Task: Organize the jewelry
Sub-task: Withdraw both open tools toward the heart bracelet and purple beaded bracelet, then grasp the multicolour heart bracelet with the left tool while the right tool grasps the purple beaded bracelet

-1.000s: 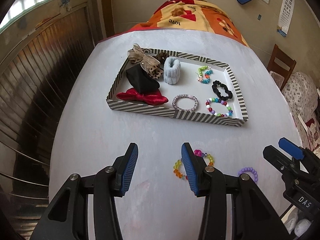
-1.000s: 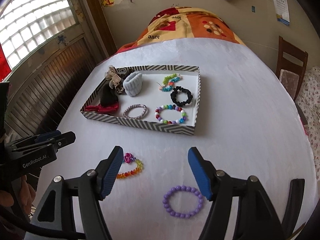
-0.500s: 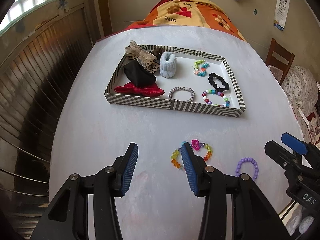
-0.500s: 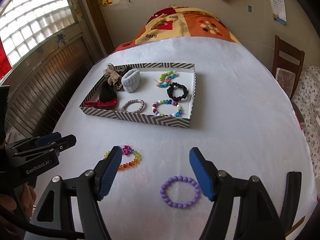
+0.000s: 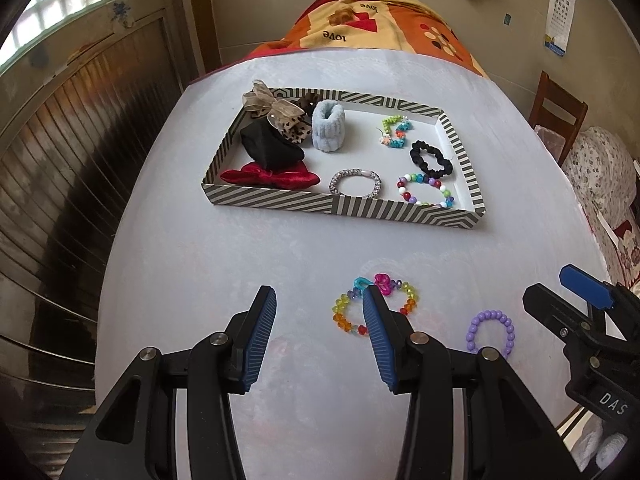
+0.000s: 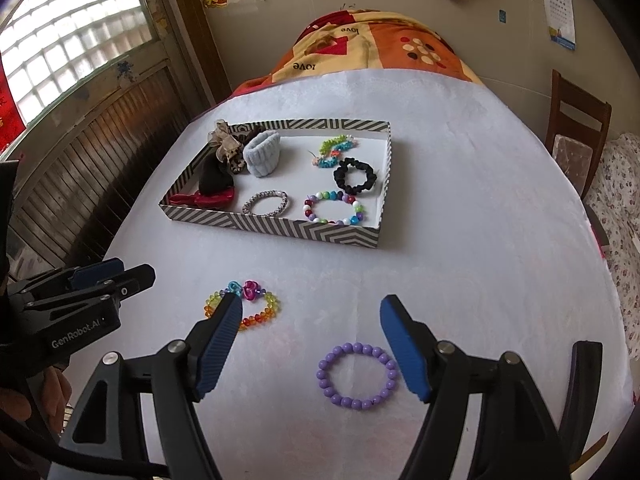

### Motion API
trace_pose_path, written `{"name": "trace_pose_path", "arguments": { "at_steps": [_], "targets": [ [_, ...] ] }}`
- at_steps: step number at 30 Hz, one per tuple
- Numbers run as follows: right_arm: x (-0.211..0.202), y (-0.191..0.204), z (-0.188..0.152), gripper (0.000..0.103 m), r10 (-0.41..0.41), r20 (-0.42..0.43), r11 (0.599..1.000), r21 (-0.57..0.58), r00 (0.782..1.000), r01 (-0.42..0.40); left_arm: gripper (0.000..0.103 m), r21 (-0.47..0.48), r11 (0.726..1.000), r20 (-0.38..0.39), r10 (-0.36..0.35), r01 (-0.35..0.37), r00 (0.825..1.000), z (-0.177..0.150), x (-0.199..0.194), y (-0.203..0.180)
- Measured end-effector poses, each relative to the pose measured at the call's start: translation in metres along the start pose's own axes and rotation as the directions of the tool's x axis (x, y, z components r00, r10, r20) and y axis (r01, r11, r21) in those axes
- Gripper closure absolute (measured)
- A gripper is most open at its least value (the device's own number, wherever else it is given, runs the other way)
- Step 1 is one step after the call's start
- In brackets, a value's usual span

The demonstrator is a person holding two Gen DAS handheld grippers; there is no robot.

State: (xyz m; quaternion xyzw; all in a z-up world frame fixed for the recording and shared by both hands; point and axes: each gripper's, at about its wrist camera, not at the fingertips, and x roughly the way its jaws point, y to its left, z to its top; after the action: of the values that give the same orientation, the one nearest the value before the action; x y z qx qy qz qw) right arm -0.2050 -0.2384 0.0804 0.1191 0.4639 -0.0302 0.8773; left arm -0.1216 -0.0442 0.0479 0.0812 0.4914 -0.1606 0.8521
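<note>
A striped tray (image 5: 280, 202) (image 6: 280, 229) on the white table holds hair bows, scrunchies and several bracelets. A rainbow bead bracelet (image 5: 404, 294) (image 6: 264, 312) lies on the table in front of the tray. A purple bead bracelet (image 5: 490, 330) (image 6: 357, 376) lies nearer the front edge. My left gripper (image 5: 320, 332) is open and empty, its right finger just over the rainbow bracelet. My right gripper (image 6: 310, 350) is open and empty, hovering over the purple bracelet, which lies between its fingers.
An orange patterned blanket (image 6: 380, 48) covers the table's far end. A wooden chair (image 6: 580, 136) stands at the right. A wood-panelled wall (image 5: 60, 152) runs along the left. The right gripper's body (image 5: 592, 332) shows in the left wrist view.
Both grippers have drawn back towards the front of the table and risen; the tray looks farther away. Both stay open and empty. The bracelets have not moved.
</note>
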Motion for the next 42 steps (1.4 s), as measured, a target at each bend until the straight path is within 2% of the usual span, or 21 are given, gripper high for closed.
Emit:
{"name": "trace_pose_path", "arguments": {
  "at_steps": [14, 20, 26, 32, 35, 39, 42],
  "targets": [
    [0.01, -0.018, -0.005, 0.028, -0.006, -0.033, 1.0, 0.023, 0.999, 0.007, 0.077, 0.005, 1.0, -0.034, -0.004, 0.004, 0.999, 0.0, 0.013, -0.009],
    [0.023, -0.042, -0.016, 0.027, -0.026, -0.078, 0.998, 0.049, 0.997, 0.029, 0.077, -0.024, 0.999, -0.092, -0.038, 0.036, 0.995, 0.0, 0.028, 0.001],
    [0.047, -0.061, -0.041, 0.028, -0.059, -0.155, 0.997, 0.032, 0.986, 0.064, 0.077, -0.097, 0.987, -0.181, -0.14, 0.124, 0.973, -0.005, 0.053, 0.012],
    [0.062, -0.065, -0.054, 0.028, -0.079, -0.178, 0.997, -0.008, 0.981, 0.079, 0.077, -0.096, 0.988, -0.237, -0.141, 0.121, 0.961, -0.012, 0.076, 0.01],
    [0.067, -0.064, -0.056, 0.035, -0.082, -0.185, 0.997, -0.026, 0.979, 0.079, 0.077, -0.093, 0.986, -0.251, -0.16, 0.14, 0.955, -0.013, 0.084, 0.008],
    [0.072, -0.063, -0.058, 0.043, -0.099, -0.184, 0.994, -0.053, 0.978, 0.091, 0.077, -0.077, 0.988, -0.272, -0.148, 0.132, 0.951, -0.012, 0.094, 0.004],
    [0.073, -0.061, -0.056, 0.055, -0.119, -0.176, 0.991, -0.077, 0.977, 0.106, 0.077, -0.068, 0.991, -0.281, -0.128, 0.113, 0.951, -0.011, 0.101, 0.002]
  ]
}}
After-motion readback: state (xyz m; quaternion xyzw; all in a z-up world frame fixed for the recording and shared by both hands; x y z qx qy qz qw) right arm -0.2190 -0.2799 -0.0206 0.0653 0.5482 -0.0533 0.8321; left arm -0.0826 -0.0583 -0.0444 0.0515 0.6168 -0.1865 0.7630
